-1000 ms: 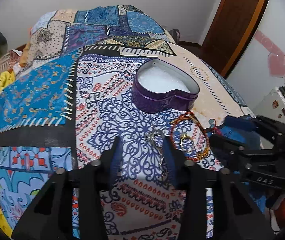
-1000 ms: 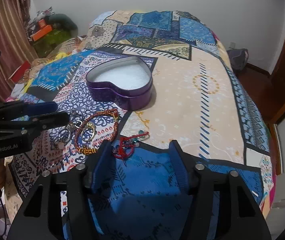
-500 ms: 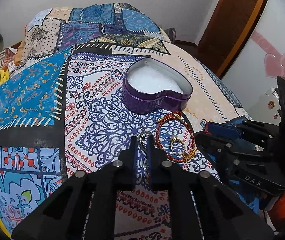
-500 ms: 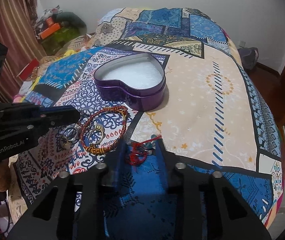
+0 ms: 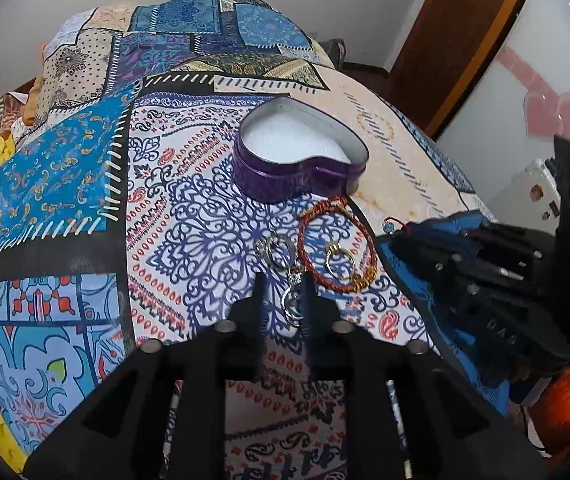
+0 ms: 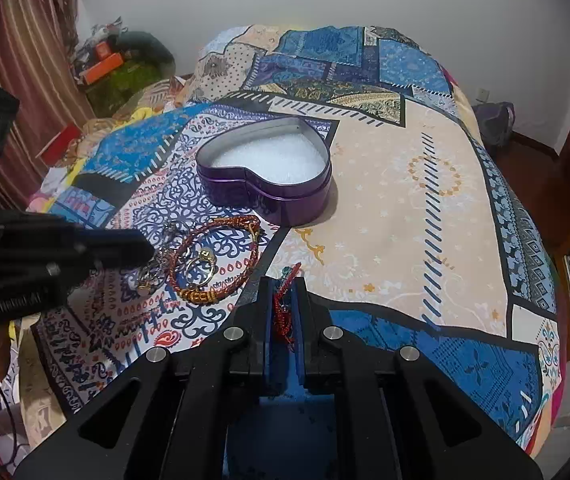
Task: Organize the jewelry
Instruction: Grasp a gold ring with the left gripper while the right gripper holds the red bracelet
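A purple heart-shaped tin (image 5: 293, 178) (image 6: 277, 196) with white lining sits open on the patterned bedspread. In front of it lie a red and gold braided bracelet (image 5: 341, 280) (image 6: 189, 248), a gold ring (image 5: 340, 258) (image 6: 201, 265) inside its loop, and silver rings on a clasp (image 5: 281, 254) (image 6: 153, 272). My left gripper (image 5: 283, 286) is shut on the silver ring chain (image 5: 292, 300). My right gripper (image 6: 283, 292) is shut on a red string bracelet (image 6: 283, 308) with teal beads; it also shows at the right of the left wrist view (image 5: 425, 248).
The bedspread (image 6: 405, 220) covers the whole bed. A wooden door (image 5: 457, 32) and a white cabinet with pink hearts (image 5: 545, 92) stand to the right. Striped curtains (image 6: 17, 60) and clutter (image 6: 125, 64) are at the far left.
Both grippers have closed from open: the left onto the silver ring chain, the right onto the red string bracelet. The views have shifted a little.
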A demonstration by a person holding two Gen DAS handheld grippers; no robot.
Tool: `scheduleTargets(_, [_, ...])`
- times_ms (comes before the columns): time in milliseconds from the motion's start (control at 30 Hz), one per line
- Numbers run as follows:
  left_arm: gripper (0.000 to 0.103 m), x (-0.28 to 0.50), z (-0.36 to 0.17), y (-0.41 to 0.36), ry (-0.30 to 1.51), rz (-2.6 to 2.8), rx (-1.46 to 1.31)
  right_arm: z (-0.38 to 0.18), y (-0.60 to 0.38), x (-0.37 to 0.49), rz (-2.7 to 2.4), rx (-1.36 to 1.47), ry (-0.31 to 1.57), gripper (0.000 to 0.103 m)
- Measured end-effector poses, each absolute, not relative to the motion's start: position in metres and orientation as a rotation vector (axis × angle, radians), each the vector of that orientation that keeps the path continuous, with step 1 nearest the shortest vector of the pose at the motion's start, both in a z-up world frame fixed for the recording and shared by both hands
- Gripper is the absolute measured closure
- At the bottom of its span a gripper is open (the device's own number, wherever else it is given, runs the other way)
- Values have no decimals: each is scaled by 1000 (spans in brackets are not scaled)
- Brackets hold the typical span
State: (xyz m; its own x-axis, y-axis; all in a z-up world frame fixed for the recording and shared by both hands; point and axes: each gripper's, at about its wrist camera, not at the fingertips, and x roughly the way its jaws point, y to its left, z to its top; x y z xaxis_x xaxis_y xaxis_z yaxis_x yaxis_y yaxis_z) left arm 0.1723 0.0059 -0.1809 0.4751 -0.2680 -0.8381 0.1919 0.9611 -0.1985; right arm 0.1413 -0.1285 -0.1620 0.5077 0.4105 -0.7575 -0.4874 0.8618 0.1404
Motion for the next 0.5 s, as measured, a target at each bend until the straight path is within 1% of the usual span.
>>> scheduleTargets(200, [80,168,-182,-2,1048,-301,-71,-158,-133,137,536,-76,877,95])
scheduleTargets(267, [74,167,-182,-5,1052,-301,-60,-158,-135,136,534,-70,877,95])
scheduleTargets(333, [72,165,-182,-6,1053,-292,-46,-158,-136,136,533,-63,878,95])
scheduleTargets(500, [71,160,-184,-1,1061,-287,-47,-155,-138,133,532,-52,871,95])
